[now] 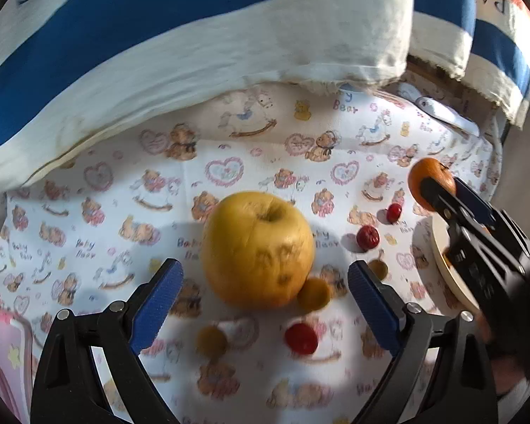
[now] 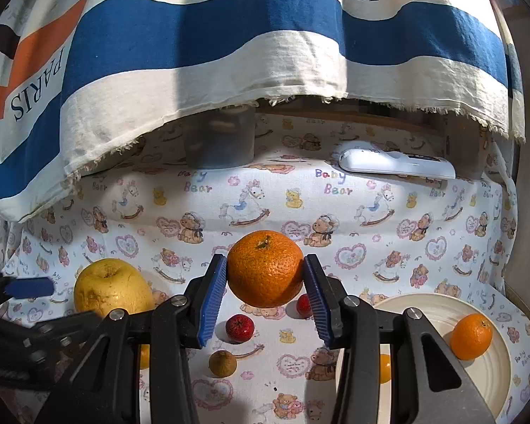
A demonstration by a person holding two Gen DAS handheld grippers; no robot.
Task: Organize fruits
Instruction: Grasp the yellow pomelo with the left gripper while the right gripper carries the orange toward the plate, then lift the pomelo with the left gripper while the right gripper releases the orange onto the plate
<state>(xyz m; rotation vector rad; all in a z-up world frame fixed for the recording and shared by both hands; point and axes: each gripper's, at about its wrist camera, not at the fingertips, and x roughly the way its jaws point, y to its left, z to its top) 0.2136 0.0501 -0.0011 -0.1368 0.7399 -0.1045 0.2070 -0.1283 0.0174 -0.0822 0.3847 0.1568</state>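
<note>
Orange mandarin (image 2: 265, 268) between blue pads (image 2: 213, 300), yellow apple (image 1: 258, 249), teddy-bear-print white cloth (image 2: 371, 247), blue-and-cream striped fabric (image 2: 201, 42), cream plate (image 2: 494, 371).

Dark container (image 2: 219, 141) half hidden under striped cloth (image 2: 201, 70), plate (image 2: 491, 371) cut by gripper and frame edge, small red fruit (image 1: 301, 338) blurred
</note>
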